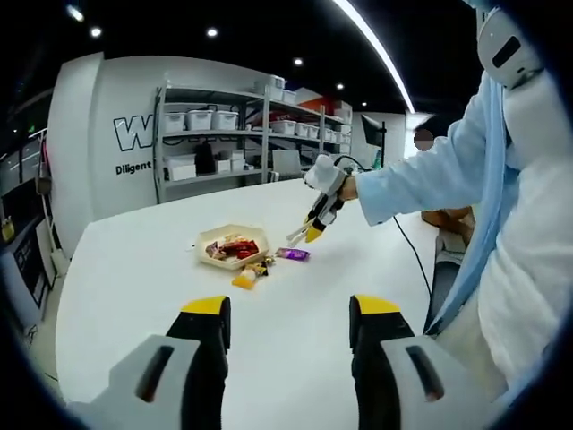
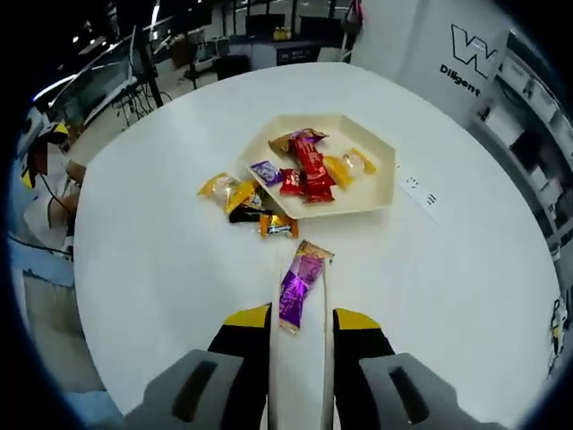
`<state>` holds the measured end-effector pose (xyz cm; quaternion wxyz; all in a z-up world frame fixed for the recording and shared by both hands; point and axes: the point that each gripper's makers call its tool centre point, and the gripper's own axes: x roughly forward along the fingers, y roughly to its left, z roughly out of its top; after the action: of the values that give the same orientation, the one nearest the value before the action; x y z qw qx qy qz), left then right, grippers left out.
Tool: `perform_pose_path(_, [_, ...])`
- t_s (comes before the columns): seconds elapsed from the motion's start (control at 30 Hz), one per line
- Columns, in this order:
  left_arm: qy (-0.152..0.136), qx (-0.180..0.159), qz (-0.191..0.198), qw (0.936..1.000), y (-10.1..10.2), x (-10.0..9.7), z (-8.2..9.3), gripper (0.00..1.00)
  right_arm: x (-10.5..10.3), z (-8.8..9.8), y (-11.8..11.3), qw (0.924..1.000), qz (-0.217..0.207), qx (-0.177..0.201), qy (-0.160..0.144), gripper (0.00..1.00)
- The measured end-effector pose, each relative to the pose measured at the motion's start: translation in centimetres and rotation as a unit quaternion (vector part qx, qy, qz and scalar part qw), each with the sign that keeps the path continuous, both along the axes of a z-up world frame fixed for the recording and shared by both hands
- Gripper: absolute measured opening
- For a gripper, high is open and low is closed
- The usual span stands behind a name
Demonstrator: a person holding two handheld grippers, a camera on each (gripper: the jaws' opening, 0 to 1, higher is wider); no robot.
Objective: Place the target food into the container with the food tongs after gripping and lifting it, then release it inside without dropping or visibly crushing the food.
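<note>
Nearest the lens in the right gripper view, the right gripper (image 2: 300,315) is seen clamped on a pair of white tongs (image 2: 300,376), whose two arms run forward between the yellow-tipped jaws. The tong tips sit either side of a purple candy (image 2: 300,285) lying flat on the white table (image 2: 161,269), just short of the tray (image 2: 380,193). Whether the tips are actually pinching the wrapper yet can't be told from here.

The candy looks like a light foil-wrapped piece: thin, crinkly, probably a bit slippery, and easily squashed if too much squeeze is put on it. A hold across the middle of its narrow width is likely best, since the twisted ends would just slide out.

The tray already holds red, orange and purple sweets, and a few more are scattered on the table beside it.

In the left gripper view, the left gripper (image 1: 288,324) is held back with its jaws well apart and nothing in them, while the right one works by the tray in the distance.
</note>
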<state>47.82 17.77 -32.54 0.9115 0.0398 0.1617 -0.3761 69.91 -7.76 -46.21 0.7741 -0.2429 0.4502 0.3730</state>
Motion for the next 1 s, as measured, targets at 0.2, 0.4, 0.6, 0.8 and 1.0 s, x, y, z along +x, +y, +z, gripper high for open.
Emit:
perform_pose_path(0.2, [0.001, -0.001, -0.001, 1.0000, 0.3, 0.1, -0.1, 0.51, -0.3, -1.5, -0.1, 0.9980, -0.052, -0.004, 0.035, 0.18])
perform_pose_path(0.4, [0.002, -0.001, 0.000, 1.0000, 0.7, 0.1, -0.1, 0.51, -0.4, -2.3, 0.2, 0.9955, -0.079, -0.004, 0.051, 0.18])
perform_pose_path(0.6, [0.003, -0.002, 0.002, 1.0000, 1.0, 0.2, -0.2, 0.51, -1.0, -2.7, 0.2, 0.9964, -0.070, -0.020, 0.044, 0.16])
perform_pose_path(0.8, [0.003, -0.003, 0.004, 1.0000, 1.2, 0.3, -0.2, 0.51, -1.2, -2.4, 0.3, 0.9970, -0.063, -0.027, 0.035, 0.14])
perform_pose_path(1.0, [0.002, -0.004, 0.002, 1.0000, 1.3, 0.3, -0.2, 0.51, -1.1, -1.5, 0.4, 0.9975, -0.062, -0.016, 0.031, 0.13])
